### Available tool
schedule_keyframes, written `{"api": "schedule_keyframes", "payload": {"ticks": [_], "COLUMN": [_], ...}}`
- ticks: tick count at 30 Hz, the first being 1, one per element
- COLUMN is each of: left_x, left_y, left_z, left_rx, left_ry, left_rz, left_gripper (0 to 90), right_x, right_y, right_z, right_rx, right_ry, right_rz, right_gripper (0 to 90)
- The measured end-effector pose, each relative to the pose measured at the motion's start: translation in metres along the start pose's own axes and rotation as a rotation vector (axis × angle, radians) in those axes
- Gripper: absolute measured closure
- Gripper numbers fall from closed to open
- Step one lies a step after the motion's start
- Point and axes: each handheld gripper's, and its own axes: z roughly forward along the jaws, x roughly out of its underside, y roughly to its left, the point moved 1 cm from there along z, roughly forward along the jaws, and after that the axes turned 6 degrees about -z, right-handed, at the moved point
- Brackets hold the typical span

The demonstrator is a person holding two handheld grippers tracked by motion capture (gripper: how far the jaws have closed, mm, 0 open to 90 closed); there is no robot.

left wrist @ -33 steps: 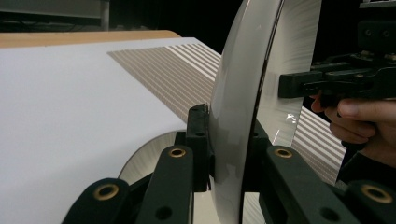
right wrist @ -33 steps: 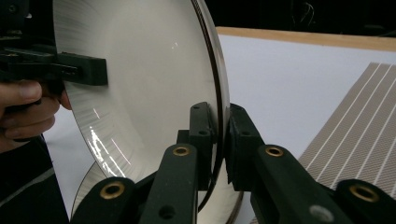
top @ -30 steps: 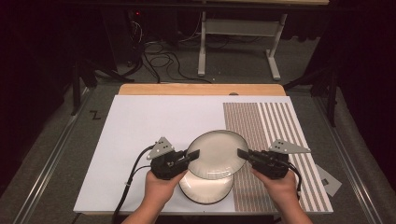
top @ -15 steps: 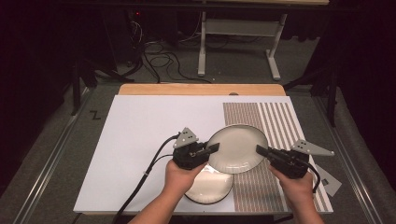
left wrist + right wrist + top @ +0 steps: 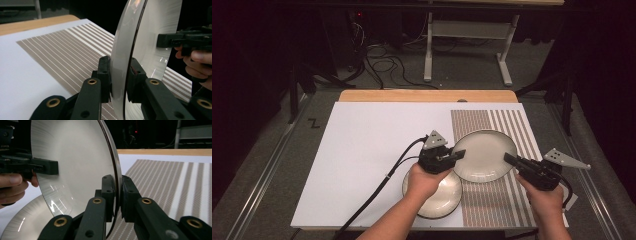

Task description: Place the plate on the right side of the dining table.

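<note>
Both grippers, left (image 5: pixel 460 154) and right (image 5: pixel 510 159), clamp an empty plate's (image 5: pixel 484 155) opposite rims. A second empty plate (image 5: pixel 439 192) lies on the table (image 5: pixel 362 150), just left of the striped mat (image 5: pixel 492 200).

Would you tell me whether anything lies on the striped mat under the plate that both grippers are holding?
Nothing visible does: the striped mat around the held plate is bare. The second plate lies nearer the person, beside the mat.

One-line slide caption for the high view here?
Both grippers, left and right, clamp opposite rims of a plate held over the striped mat, a second plate lying below.
</note>
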Motion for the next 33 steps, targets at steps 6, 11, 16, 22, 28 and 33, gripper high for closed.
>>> {"api": "schedule_keyframes", "payload": {"ticks": [6, 11, 16, 22, 28, 33], "left_x": [0.0, -0.002, -0.003, 0.0, 0.005, 0.009], "left_y": [0.0, 0.0, 0.002, 0.002, 0.004, 0.005], "left_z": [0.021, 0.036, 0.053, 0.069, 0.081, 0.085], "left_rx": [0.012, 0.014, 0.006, 0.004, -0.005, -0.006], "left_ry": [0.02, 0.032, 0.055, 0.082, 0.109, 0.122], "left_rz": [-0.008, -0.02, -0.031, -0.036, -0.047, -0.056], "left_gripper": [74.7, 74.2, 72.9, 72.2, 71.6, 71.3], "right_x": [0.006, 0.011, 0.016, 0.023, 0.03, 0.035], "right_y": [-0.013, -0.023, -0.032, -0.042, -0.049, -0.052], "right_z": [-0.007, -0.011, -0.011, -0.013, -0.013, -0.012], "right_rx": [0.037, 0.069, 0.098, 0.122, 0.136, 0.142], "right_ry": [0.002, 0.0, 0.008, 0.024, 0.045, 0.06], "right_rz": [0.021, 0.04, 0.052, 0.069, 0.08, 0.086], "right_gripper": [85.2, 85.2, 85.1, 85.0, 84.8, 84.8]}}
